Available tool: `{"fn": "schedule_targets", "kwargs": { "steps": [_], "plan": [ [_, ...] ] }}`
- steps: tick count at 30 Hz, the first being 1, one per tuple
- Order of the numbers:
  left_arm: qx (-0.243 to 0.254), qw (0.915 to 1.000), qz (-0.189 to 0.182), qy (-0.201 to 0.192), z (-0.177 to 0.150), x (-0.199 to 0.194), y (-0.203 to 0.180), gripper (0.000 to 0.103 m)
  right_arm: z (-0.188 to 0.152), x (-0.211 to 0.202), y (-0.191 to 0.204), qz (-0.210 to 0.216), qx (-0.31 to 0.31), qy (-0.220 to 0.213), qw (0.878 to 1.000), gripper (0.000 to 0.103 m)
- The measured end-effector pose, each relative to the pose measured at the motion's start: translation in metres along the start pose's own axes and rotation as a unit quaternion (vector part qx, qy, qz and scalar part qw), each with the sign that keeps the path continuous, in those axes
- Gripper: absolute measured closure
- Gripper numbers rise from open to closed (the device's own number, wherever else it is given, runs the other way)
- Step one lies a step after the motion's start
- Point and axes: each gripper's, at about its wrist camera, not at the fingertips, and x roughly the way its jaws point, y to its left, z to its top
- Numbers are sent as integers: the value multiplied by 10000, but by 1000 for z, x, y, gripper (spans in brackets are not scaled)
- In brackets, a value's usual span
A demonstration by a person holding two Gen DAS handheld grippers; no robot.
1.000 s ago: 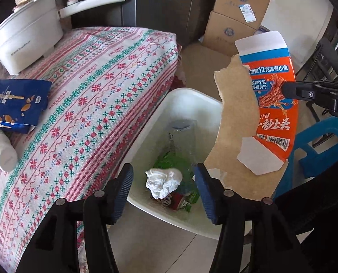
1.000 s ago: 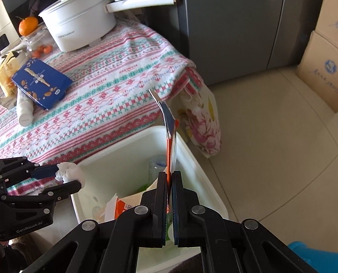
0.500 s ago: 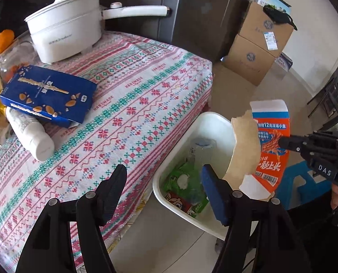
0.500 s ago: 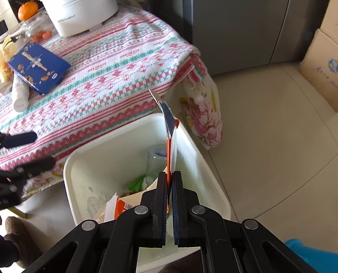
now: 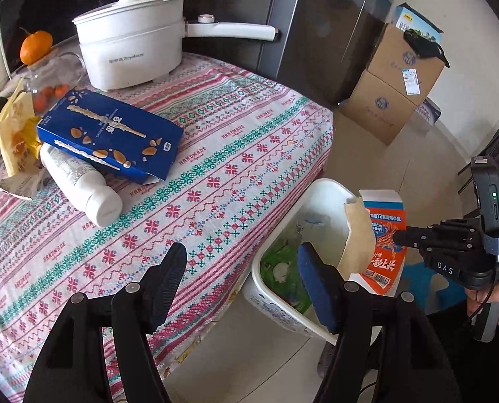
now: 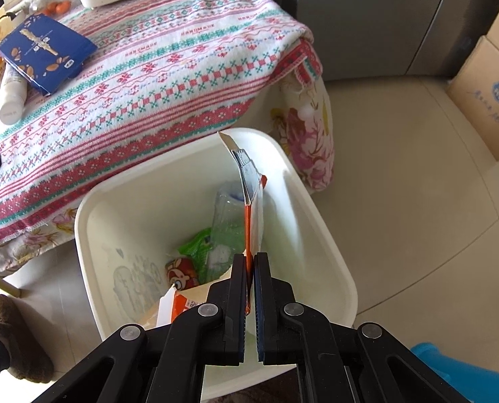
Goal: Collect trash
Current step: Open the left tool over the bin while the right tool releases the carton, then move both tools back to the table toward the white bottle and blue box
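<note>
my right gripper (image 6: 248,268) jaws pinch flattened orange carton (image 5: 385,241) upright over white bin (image 6: 316,208), ready to drop. bin on floor at surface's 4 o'clock corner. my left gripper (image 5: 242,282) jaws wide, empty, just been opening; tissue wad gone, view shifted from bin toward surface.

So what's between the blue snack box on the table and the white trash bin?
Only bare patterned tablecloth lies between the blue snack box and the white trash bin; the left wrist view shows it.

Left gripper (image 5: 242,282) drawn back over tablecloth (image 5: 215,154), fingers just widened, tissue dropped; carton (image 6: 249,208) lower into bin (image 6: 320,221).
</note>
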Motion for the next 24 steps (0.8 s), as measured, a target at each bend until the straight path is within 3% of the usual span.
{"fn": "schedule_targets", "kwargs": {
  "steps": [3,5,7,8,24],
  "plan": [
    [-73,10000,16,-39,-1,-5,6,32,1,4,1,121,90,103,9998,96],
    [-126,9999,22,-70,-1,-10,11,31,2,5,1,270,244,159,9992,88],
    [-172,9998,34,-105,-2,-15,15,31,4,2,3,376,356,101,9986,56],
    [-196,9997,44,-123,-2,-18,18,31,4,-1,4,391,369,35,9985,52],
    [-791,9957,310,-370,-7,-58,74,26,29,-21,54,737,114,-322,9967,37]
  ]
}}
